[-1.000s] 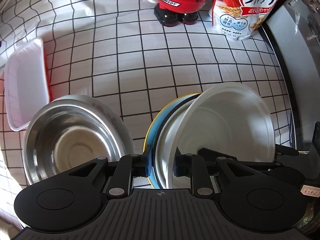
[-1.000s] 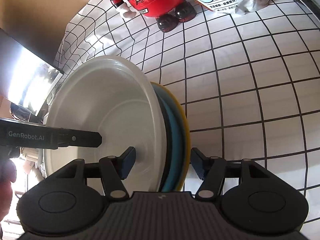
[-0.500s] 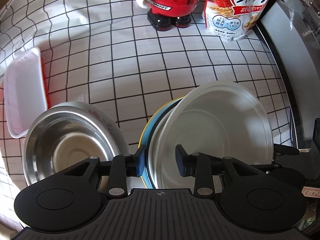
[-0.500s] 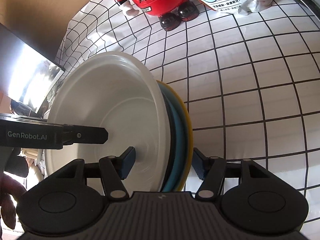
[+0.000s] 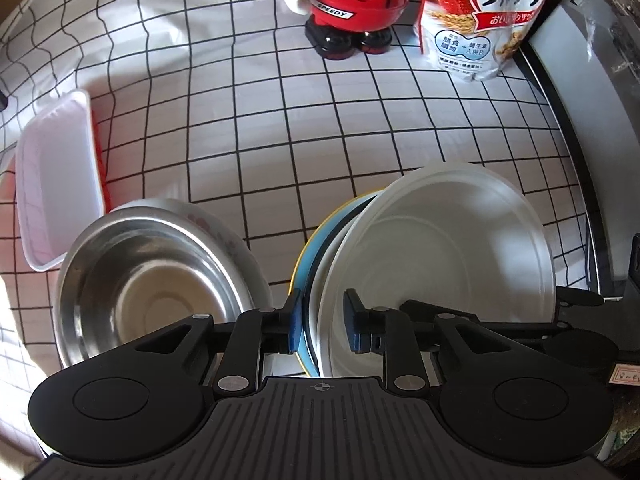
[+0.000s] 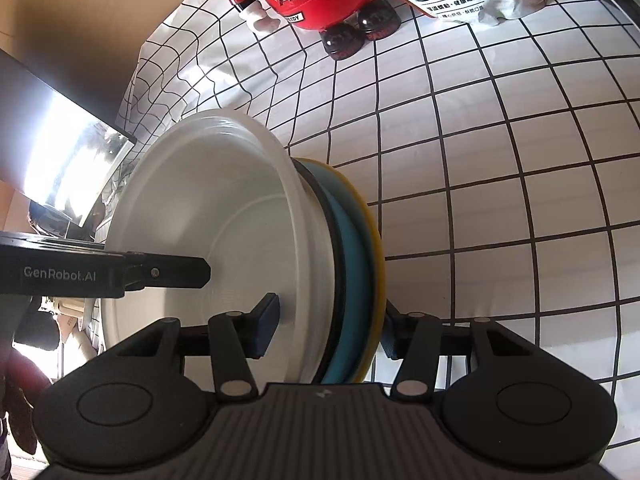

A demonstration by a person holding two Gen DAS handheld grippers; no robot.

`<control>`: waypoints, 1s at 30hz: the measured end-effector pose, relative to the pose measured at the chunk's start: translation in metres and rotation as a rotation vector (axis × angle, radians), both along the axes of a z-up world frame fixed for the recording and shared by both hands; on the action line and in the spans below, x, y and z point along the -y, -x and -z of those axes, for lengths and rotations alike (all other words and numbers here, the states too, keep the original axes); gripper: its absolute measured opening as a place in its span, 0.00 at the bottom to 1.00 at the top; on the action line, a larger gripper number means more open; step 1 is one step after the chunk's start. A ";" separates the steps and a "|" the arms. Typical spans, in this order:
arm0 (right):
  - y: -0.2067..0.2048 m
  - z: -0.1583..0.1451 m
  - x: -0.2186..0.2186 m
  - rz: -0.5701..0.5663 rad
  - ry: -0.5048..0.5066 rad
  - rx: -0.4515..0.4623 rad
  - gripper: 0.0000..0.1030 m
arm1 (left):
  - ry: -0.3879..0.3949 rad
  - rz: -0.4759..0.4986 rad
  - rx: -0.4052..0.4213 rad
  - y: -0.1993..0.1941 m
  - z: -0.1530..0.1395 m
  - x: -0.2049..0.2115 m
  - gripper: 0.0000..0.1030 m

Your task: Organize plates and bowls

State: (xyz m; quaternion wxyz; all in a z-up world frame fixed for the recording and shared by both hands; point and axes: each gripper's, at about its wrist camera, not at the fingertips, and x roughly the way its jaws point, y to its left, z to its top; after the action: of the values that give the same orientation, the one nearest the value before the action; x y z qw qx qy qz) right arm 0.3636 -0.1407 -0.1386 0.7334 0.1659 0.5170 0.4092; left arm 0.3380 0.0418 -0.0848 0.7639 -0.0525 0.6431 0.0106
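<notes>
The stack of plates and bowls (image 6: 280, 256) stands on edge above the grid-patterned cloth (image 6: 500, 200), held between both grippers rather than lying flat. It comprises a white bowl (image 5: 440, 264) facing outward, a dark-rimmed piece behind it, then a blue plate (image 6: 354, 264) and a yellow plate (image 6: 374, 240) at the back.

Right gripper (image 6: 326, 326): its jaws straddle the whole stack, one pad against the inside of the white bowl, the other behind the yellow plate. The jaws have just been closing, with the stack between them, and the pads appear to press on it. Judgement: this grip carries the weight and keeps the pieces nested.

Left gripper (image 5: 322, 326): it points down over the stack's upper edge, one pad against the blue plate's rim, the other standing inside the white bowl, apparently clear of its wall. The jaws have just been closing after a brief widening. Whether they clamp cannot be confirmed; the inner pad seems apart from the bowl. Judgement: this gripper is steadying or re-seating its hold.

A steel bowl (image 5: 156, 288) rests upright on the cloth just beside the stack, with a white rectangular container (image 5: 56, 188) beyond it. A red figurine (image 5: 352, 4) and a cereal bag (image 5: 484, 20) stand well apart at the far edge.

Risk, as judged: smooth nested pieces held edge-up could slide apart if either grip loosens.
</notes>
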 end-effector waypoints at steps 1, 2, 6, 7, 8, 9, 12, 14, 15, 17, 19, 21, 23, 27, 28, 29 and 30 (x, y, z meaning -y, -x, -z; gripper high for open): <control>0.001 0.000 0.000 0.004 0.002 0.002 0.50 | -0.002 0.007 -0.001 0.001 0.000 0.000 0.24; 0.001 -0.001 0.000 0.006 0.004 0.005 0.50 | -0.003 0.011 -0.006 0.002 0.000 0.000 0.24; 0.003 -0.001 -0.001 0.009 0.009 0.009 0.50 | -0.014 0.028 0.009 0.005 -0.001 0.002 0.24; 0.003 -0.002 -0.001 0.009 0.011 0.010 0.50 | -0.016 0.027 0.015 0.004 -0.001 0.003 0.24; 0.004 -0.002 -0.001 0.007 0.013 0.011 0.50 | -0.016 0.026 0.021 0.003 -0.001 0.002 0.24; 0.004 -0.002 -0.001 0.006 0.015 0.013 0.50 | -0.013 0.024 0.025 0.003 -0.001 0.002 0.24; 0.004 -0.002 -0.002 0.007 0.015 0.013 0.50 | 0.021 0.003 0.026 0.002 0.000 -0.004 0.24; 0.004 -0.002 -0.002 0.008 0.014 0.013 0.50 | 0.089 -0.046 0.019 0.001 0.002 -0.014 0.24; 0.004 -0.001 -0.002 0.007 0.014 0.011 0.50 | 0.136 -0.080 0.014 0.000 0.003 -0.022 0.26; 0.004 -0.001 -0.002 0.004 0.011 0.010 0.51 | 0.211 -0.119 0.003 -0.001 0.005 -0.033 0.31; 0.003 -0.001 -0.002 0.001 0.012 0.011 0.51 | 0.231 -0.122 0.008 0.000 0.005 -0.036 0.30; 0.003 -0.001 -0.002 0.000 0.011 0.010 0.51 | 0.187 -0.073 0.044 0.002 0.000 -0.028 0.30; 0.003 -0.001 -0.002 -0.002 0.011 0.009 0.52 | 0.091 -0.002 0.072 0.003 -0.005 -0.016 0.30; 0.003 -0.001 -0.002 -0.004 0.013 0.010 0.52 | -0.037 0.062 0.055 -0.003 -0.002 -0.004 0.32; 0.004 -0.001 -0.002 -0.004 0.013 0.010 0.52 | -0.032 0.062 0.040 -0.005 0.001 -0.004 0.32; 0.004 -0.001 -0.002 -0.005 0.016 0.011 0.52 | -0.022 0.064 0.028 -0.006 0.004 -0.004 0.32; 0.005 -0.001 -0.002 -0.005 0.019 0.013 0.52 | -0.007 0.063 0.016 -0.007 0.007 -0.005 0.32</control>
State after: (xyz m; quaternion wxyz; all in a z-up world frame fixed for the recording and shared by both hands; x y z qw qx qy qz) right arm 0.3590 -0.1384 -0.1374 0.7372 0.1547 0.5166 0.4072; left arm 0.3445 0.0471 -0.0921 0.7693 -0.0296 0.6381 -0.0118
